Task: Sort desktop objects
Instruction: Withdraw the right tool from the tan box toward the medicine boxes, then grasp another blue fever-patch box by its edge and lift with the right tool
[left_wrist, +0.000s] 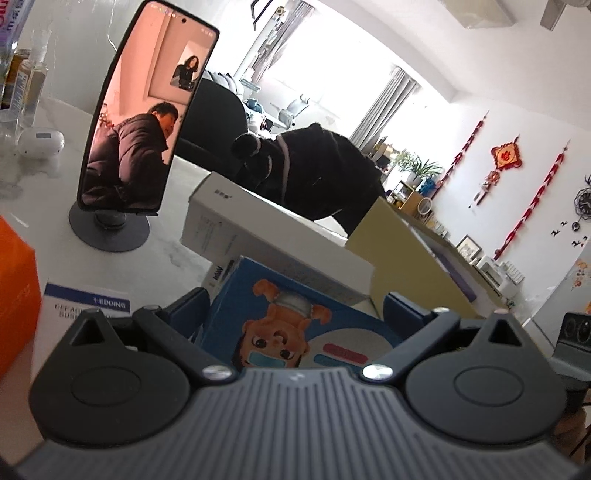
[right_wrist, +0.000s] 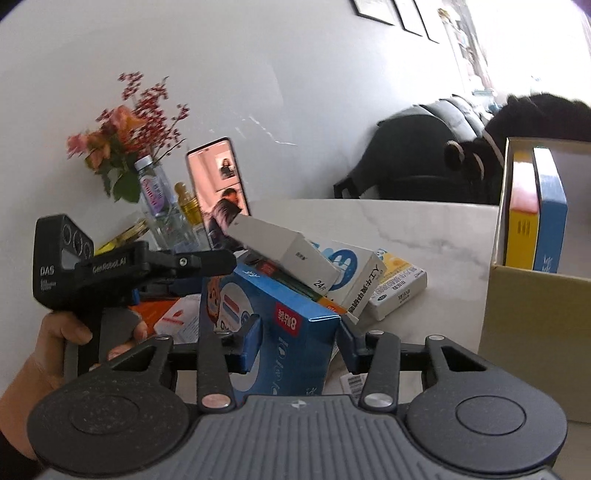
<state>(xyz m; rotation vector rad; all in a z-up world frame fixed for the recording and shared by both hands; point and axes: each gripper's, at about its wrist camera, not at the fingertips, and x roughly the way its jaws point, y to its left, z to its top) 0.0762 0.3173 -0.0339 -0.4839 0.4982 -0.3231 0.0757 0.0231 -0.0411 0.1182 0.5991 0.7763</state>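
right now my right gripper (right_wrist: 301, 341) has its jaws partly spread around the blue box (right_wrist: 280, 332), which stands on the worktop (right_wrist: 424, 229); whether they pinch it i cannot tell. my left gripper (left_wrist: 295, 314) straddles it too, jaws wide.

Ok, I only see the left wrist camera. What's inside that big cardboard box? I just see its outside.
Observer: Two boxes stand upright inside the cardboard box: a yellow-and-red box and a blue-edged box.
Operator: And where are the other tongs?
Observer: The right tongs sit either side of the blue cartoon box; I can't tell if they squeeze it.
Operator: Anything pretty near the phone?
Observer: Yes, orange and red flowers stand beside the phone.
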